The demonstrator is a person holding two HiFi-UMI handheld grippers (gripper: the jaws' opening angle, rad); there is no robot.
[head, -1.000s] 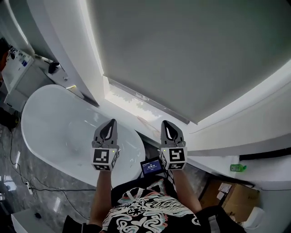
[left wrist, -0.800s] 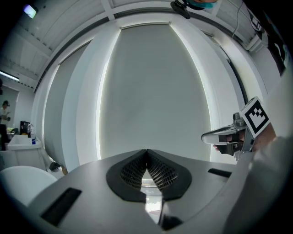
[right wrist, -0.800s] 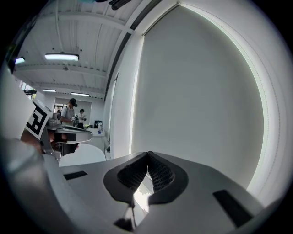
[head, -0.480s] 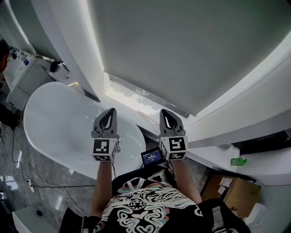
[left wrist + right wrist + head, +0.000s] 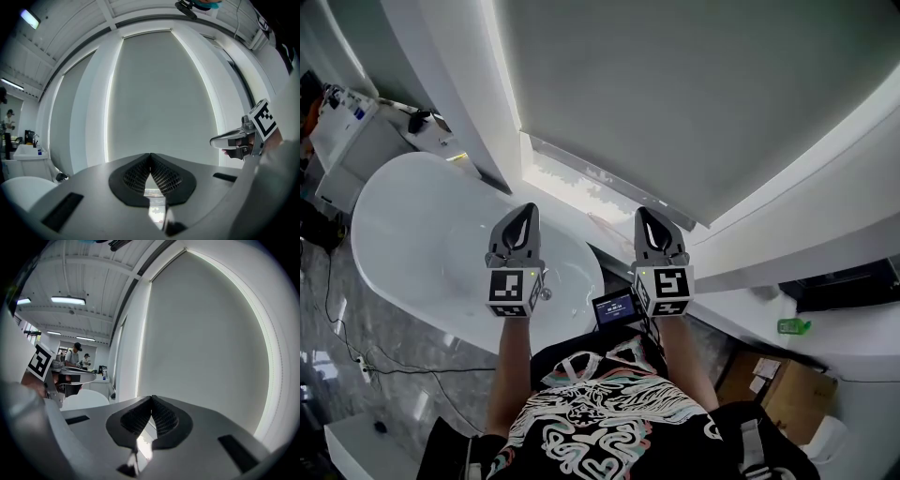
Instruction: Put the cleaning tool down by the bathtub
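both lifted slightly — left gripper (image 5: pixel 524 214) and right gripper (image 5: pixel 650 216) level, arms outstretched, jaws together, empty

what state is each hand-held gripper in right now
Left hand-held gripper: closed, nothing between its jaws.
Right hand-held gripper: closed, nothing between its jaws.
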